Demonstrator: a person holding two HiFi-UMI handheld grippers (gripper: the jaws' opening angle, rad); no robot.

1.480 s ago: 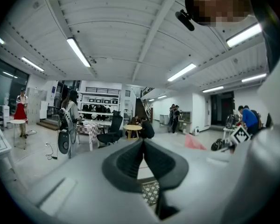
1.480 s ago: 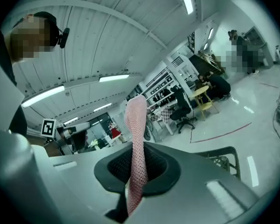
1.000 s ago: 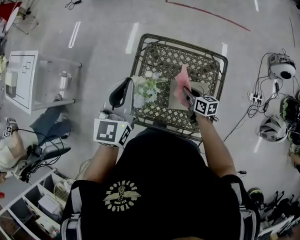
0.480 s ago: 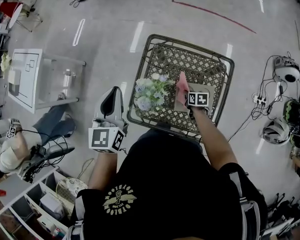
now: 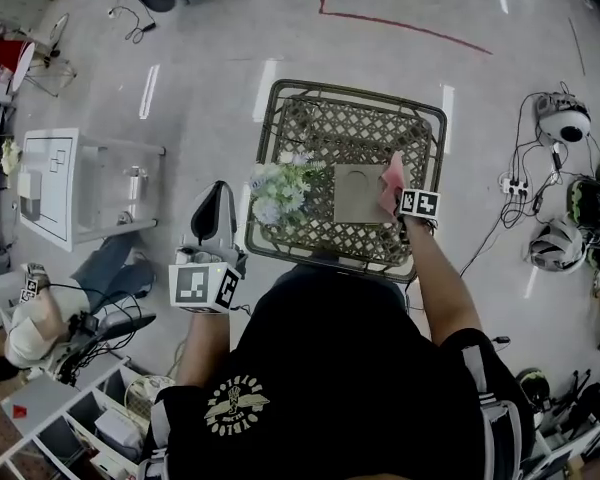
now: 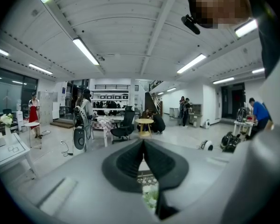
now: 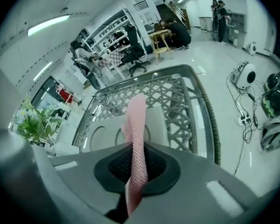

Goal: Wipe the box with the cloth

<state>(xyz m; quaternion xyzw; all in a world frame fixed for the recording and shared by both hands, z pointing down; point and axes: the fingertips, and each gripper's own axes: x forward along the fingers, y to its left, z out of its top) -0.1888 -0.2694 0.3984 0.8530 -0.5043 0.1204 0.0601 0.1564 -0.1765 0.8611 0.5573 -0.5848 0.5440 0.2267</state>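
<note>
Since the earlier frames both grippers have shifted. The left gripper (image 5: 220, 194) has drawn back from the table edge and now hangs over the floor, just beside the left rim of the wicker table (image 5: 350, 86). The right gripper (image 5: 399, 192) has carried the cloth (image 5: 392, 171) from the left part of the box (image 5: 358, 194) to its right edge. I judge this to be one wiping stroke across the box top, nearly at its end; the next stroke probably must go back leftward.

Far to the left stands a white side table (image 5: 48, 173), well apart from the work. The left gripper's jaws are pressed together with nothing between them, so it takes no part in steadying the box. Next come the flowers (image 5: 277, 190), which stand on the table just beside the left edge of the box. A returning stroke could brush them, so they are the main obstacle. The box lies flat near the middle of the table. The right gripper's jaws are clamped on the pink cloth, which sticks out ahead of them. Whether the cloth really touches the box I cannot say surely from above. On the floor to the right lie helmets (image 5: 562, 124) and cables (image 5: 515, 188), apart from the table.
</note>
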